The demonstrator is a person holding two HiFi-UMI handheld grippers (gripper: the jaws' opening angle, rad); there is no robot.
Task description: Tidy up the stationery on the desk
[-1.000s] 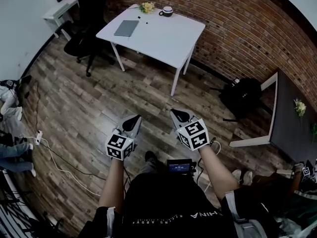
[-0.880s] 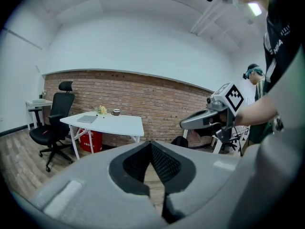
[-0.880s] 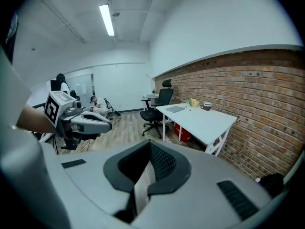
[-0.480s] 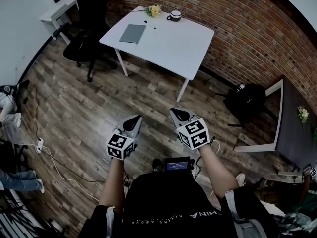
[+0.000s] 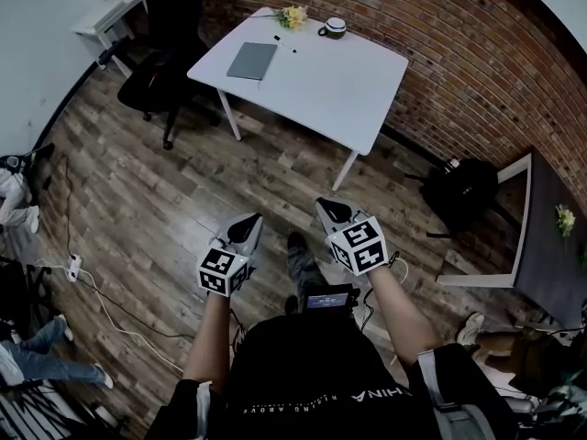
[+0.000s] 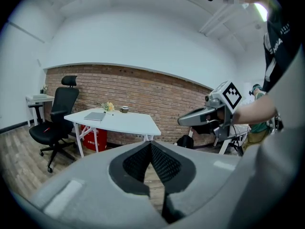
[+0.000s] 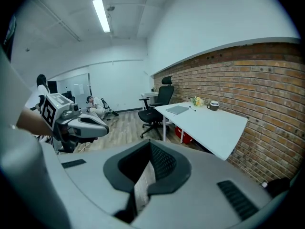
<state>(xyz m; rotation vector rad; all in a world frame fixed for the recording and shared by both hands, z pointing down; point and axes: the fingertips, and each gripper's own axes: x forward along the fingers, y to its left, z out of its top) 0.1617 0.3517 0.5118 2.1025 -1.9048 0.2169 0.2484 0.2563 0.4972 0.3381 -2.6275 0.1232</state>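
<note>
A white desk [image 5: 339, 81] stands ahead by the brick wall, well beyond both grippers. On it lie a grey notebook [image 5: 251, 60] and a dark pen [image 5: 284, 44], with a small bunch of yellow flowers [image 5: 293, 15] and a mug [image 5: 335, 27] at its far edge. My left gripper [image 5: 248, 220] and right gripper [image 5: 326, 208] hang side by side over the wooden floor. Both are shut with nothing between the jaws. The left gripper view shows the desk [image 6: 128, 123], the notebook [image 6: 94, 116] and the right gripper [image 6: 200, 117]. The right gripper view shows the desk [image 7: 214, 123] and the left gripper [image 7: 86, 124].
A black office chair [image 5: 165, 44] stands at the desk's left, with a small white side table [image 5: 115, 12] behind it. A black backpack [image 5: 468, 191] leans by the wall at the right, near a dark table [image 5: 550, 246]. Cables [image 5: 73, 269] trail over the floor at the left. A red box [image 6: 93, 138] sits under the desk.
The desk has slid lower and nearer in the head view as the person walks toward it. Both grippers keep their places in the picture and stay shut. A foot now shows ahead.
</note>
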